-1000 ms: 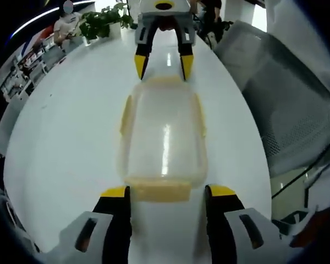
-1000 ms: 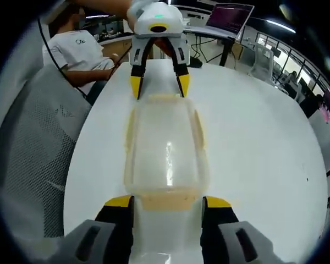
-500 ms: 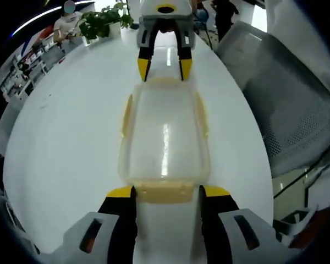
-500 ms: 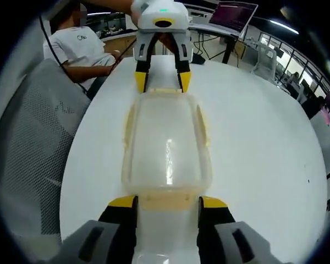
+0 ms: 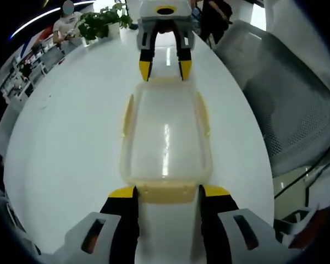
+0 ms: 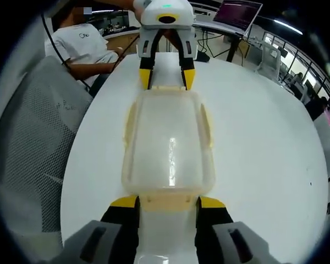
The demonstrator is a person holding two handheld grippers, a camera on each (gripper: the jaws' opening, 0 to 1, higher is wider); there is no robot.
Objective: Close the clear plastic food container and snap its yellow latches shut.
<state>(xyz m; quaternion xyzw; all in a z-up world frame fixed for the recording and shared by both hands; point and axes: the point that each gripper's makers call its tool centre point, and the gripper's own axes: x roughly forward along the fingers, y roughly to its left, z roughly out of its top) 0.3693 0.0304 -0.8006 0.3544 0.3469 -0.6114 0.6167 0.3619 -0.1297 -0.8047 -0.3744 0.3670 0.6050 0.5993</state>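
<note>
In the left gripper view, our left gripper (image 5: 168, 192) had its yellow-tipped jaws on either side of the near end latch (image 5: 166, 192) of the container (image 5: 166, 135), the tips right against the latch's two ends; whether they were actually pinching it we could not tell. The clear container lay lengthwise on the white table (image 5: 66, 126), lid down on top, with yellow latches along both long sides and at both ends. At its far end our right gripper (image 5: 165, 70) came in from the top, jaws apart and tips just at the far latch.

In the right gripper view, the right gripper (image 6: 166, 202) straddled its own end latch (image 6: 166, 201) the same way, tips beside the latch ends, grip uncertain. The container (image 6: 168, 143) ran away from it along the table (image 6: 264, 137), and the left gripper (image 6: 166, 78) stood at the opposite end, tips flanking that latch.

A mesh chair (image 5: 286, 93) stood beside the table, a plant (image 5: 102, 23) at its far end. In the right gripper view a seated person in white (image 6: 82, 47) and a laptop (image 6: 239, 11) lay beyond the table.
</note>
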